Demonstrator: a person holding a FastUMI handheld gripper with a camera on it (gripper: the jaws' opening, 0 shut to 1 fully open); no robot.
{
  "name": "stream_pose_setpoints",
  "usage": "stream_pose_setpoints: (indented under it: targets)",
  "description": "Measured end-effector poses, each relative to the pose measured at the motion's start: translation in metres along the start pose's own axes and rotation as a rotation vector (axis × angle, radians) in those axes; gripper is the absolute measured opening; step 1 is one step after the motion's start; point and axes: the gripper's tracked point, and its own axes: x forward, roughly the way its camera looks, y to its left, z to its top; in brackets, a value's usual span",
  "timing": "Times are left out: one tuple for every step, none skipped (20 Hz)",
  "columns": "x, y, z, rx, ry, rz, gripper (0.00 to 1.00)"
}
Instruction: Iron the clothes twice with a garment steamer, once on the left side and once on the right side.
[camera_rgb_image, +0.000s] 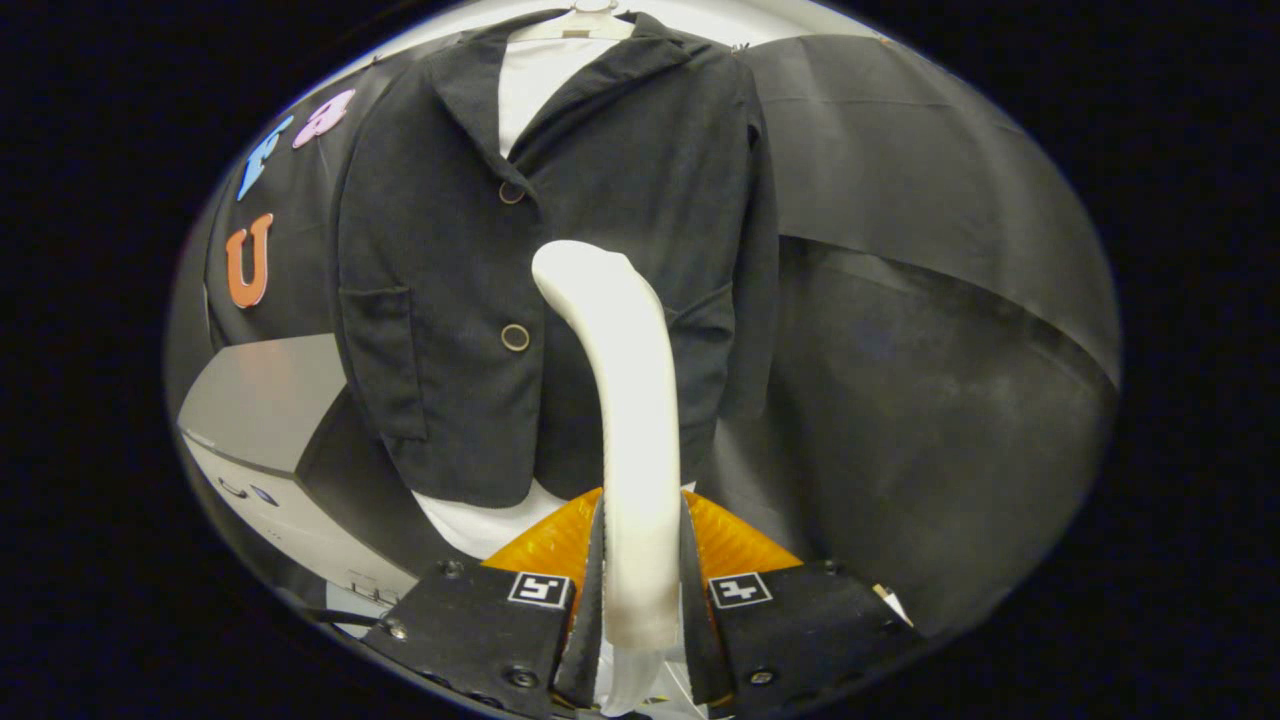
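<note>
**Steamer clamped, head up against the jacket front**

The hand-held gripper (640, 600) is closed on the handle of the white garment steamer (625, 400), with both fingers pressing its sides. The steamer rises from between the fingers and curves forward, so its rounded head lies over the lower middle of the dark jacket (560, 250). Whether the head touches the cloth cannot be told.

The jacket hangs on a hanger (575, 20) just ahead of the fingers, over a white shirt (535, 85) that shows at the collar and below the hem. Two round buttons (515, 337) run down its front, just left of the steamer's head. A pale grey desk (265, 400) stands beside the jacket's left sleeve.
</note>
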Motion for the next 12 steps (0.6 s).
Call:
stream_pose_setpoints:
  targets:
    - [0.001, 0.001, -0.005, 0.002, 0.011, 0.004, 0.37]
    - [0.002, 0.002, -0.011, 0.002, 0.024, 0.009, 0.38]
    - [0.005, 0.003, -0.018, 0.002, 0.040, 0.012, 0.37]
    - [0.007, 0.002, -0.023, 0.002, 0.048, 0.010, 0.37]
    - [0.011, 0.001, -0.028, 0.002, 0.058, 0.009, 0.37]
    - [0.012, 0.001, -0.033, 0.008, 0.069, 0.010, 0.37]
    - [0.012, 0.001, -0.037, 0.014, 0.082, 0.014, 0.37]
    - [0.014, 0.000, -0.043, 0.018, 0.092, 0.015, 0.37]
    - [0.016, 0.000, -0.047, 0.018, 0.098, 0.015, 0.37]
    - [0.017, 0.000, -0.052, 0.016, 0.103, 0.012, 0.37]
    - [0.018, 0.000, -0.054, 0.013, 0.107, 0.011, 0.37]
    - [0.019, 0.000, -0.057, 0.014, 0.109, 0.011, 0.37]
